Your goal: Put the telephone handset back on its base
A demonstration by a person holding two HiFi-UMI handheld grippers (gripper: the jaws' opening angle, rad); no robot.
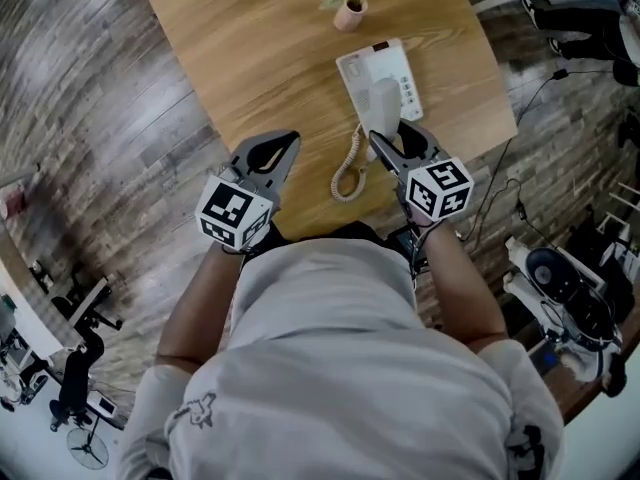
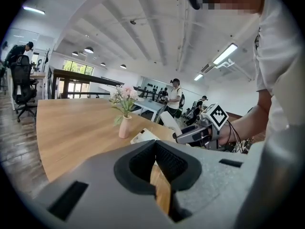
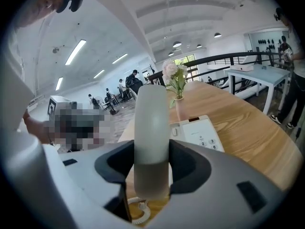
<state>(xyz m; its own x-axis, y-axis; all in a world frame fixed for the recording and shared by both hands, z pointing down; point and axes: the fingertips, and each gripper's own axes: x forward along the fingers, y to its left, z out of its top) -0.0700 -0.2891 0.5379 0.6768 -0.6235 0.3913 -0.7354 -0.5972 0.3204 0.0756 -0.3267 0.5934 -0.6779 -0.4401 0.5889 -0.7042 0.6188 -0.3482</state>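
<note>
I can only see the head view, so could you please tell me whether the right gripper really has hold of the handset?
Observer: Yes. In the right gripper view the handset stands between the jaws of the right gripper, clamped from both sides.
Operator: Thank you. Is it seated on the base?
Observer: No. The left gripper view shows it tilted up in the air, clear of the base.
Operator: And is the left gripper holding anything?
Observer: Nothing. The left gripper has its jaws together at the tips, and only the table shows through the gap behind them.
</note>
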